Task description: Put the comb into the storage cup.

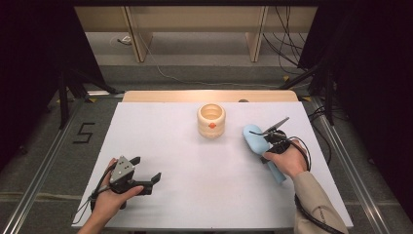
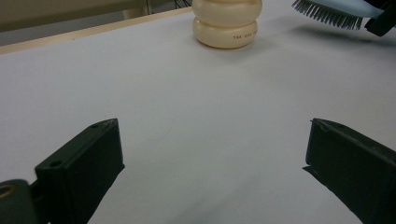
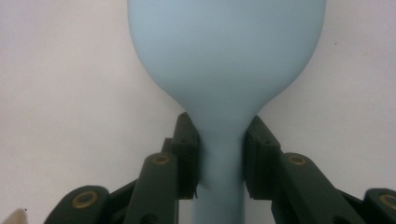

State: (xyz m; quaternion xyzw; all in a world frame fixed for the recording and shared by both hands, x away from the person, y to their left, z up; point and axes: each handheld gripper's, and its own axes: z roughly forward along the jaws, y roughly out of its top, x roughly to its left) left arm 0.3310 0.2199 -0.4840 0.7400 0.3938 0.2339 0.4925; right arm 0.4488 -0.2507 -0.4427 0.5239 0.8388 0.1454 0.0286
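Pale blue plastic sits clamped between the jaws of my right gripper point(image 1: 275, 138): one brush point(image 1: 256, 139), pinched at the narrow neck where its handle meets the broad head. It is near the right edge of the table point(image 1: 195, 195), about midway between near and far edge. In the right gripper view the head runs off the top and the handle drops out of the bottom, so neither end is visible there. The bristles point(image 2: 327, 15) appear as a dark row in the left gripper view, clear of the table, though the brush is cut off at the corner of that view.

One cream jar point(image 1: 211, 120), ringed like stacked tyres, stands open-topped near the middle of the far edge. It carries an orange mark on its front, and small printed lettering runs round its lower ring, too fine for me to read.

My left gripper point(image 1: 146, 170) rests near the near left corner, jaws wide apart, nothing between them.
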